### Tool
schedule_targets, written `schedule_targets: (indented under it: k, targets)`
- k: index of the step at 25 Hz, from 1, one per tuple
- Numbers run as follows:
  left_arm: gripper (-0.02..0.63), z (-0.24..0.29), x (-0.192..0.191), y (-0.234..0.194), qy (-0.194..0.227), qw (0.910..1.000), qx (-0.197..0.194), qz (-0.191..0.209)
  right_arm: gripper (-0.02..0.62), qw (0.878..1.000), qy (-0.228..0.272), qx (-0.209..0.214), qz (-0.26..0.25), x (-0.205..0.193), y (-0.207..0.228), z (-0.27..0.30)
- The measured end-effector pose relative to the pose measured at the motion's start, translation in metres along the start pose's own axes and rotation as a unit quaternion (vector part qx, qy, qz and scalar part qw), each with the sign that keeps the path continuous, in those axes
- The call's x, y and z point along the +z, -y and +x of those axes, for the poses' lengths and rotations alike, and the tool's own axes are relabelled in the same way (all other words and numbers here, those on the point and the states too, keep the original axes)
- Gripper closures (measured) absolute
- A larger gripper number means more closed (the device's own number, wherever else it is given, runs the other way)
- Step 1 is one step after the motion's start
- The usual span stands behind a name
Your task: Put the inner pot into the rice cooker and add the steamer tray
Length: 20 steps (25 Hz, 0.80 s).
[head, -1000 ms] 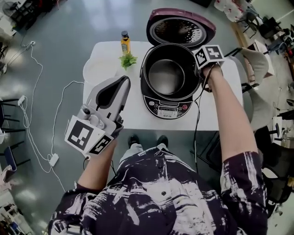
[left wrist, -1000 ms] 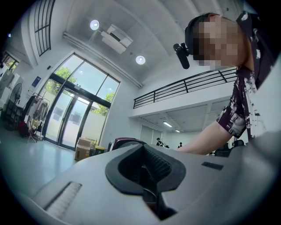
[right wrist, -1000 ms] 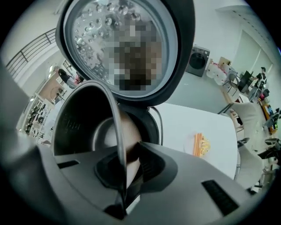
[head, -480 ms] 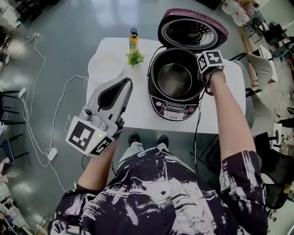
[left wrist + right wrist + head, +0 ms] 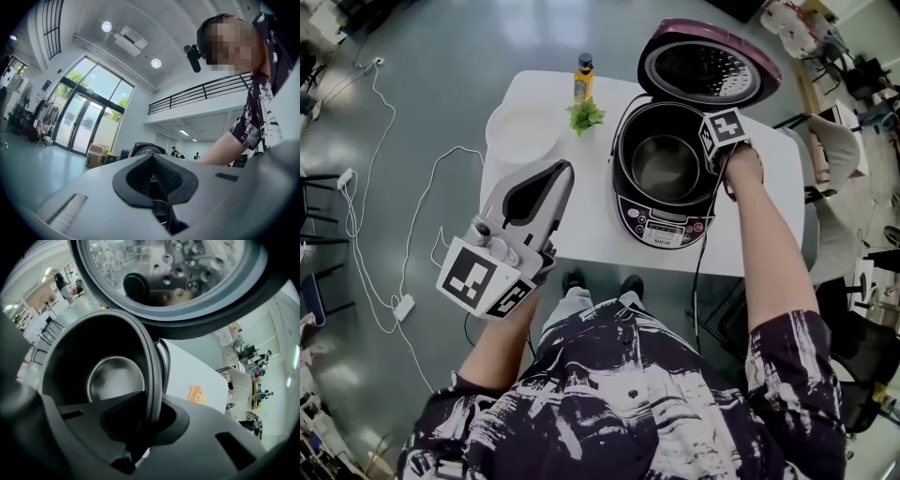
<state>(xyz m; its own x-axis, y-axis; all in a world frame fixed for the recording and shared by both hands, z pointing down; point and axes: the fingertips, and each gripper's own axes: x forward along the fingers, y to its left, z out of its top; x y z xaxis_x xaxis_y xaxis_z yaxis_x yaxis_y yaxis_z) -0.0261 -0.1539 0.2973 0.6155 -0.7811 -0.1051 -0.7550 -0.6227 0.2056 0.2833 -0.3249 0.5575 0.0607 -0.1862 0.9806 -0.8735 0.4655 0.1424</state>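
The dark red rice cooker [image 5: 661, 211] stands on the white table [image 5: 581, 234] with its lid [image 5: 710, 61] swung up at the back. The dark inner pot [image 5: 666, 167] sits in its well. My right gripper [image 5: 715, 161] points steeply down and is shut on the pot's right rim; in the right gripper view the rim [image 5: 153, 380] runs between the jaws of that gripper [image 5: 145, 425]. A white round steamer tray [image 5: 523, 134] lies at the table's back left. My left gripper [image 5: 560, 172] hovers over the table's front left, shut and holding nothing [image 5: 152, 159].
A yellow bottle [image 5: 583, 77] and a green sprig [image 5: 586, 114] stand behind the tray, left of the cooker. The cooker's cord [image 5: 699, 272] hangs off the front edge. White cables [image 5: 403, 234] lie on the floor at left; a chair [image 5: 834, 141] is at right.
My right gripper has sunk a little with the pot's rim and tipped steeper. The table and cooker slid right in the head view. The left gripper looks much the same.
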Motion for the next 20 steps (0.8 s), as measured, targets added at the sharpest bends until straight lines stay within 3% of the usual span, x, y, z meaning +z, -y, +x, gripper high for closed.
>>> schedule_targets:
  k: [8,16,20]
  targets:
    - [0.601,-0.0026,-0.0027,-0.0028,0.001,1.0000,0.002,-0.005,0.561,0.994,-0.029,-0.060,-0.084,-0.0030,0.0004,0.0081]
    - [0.601,-0.0036,-0.0011,-0.0013,0.003,1.0000,0.001,-0.007,0.551,0.993,-0.020,-0.068,-0.091,-0.0033,0.0012,0.0080]
    - [0.601,-0.0056,-0.0010,0.0008,0.004,1.0000,0.000,-0.007,0.543,0.995,-0.012,-0.051,-0.089,-0.0058,-0.0009,0.0080]
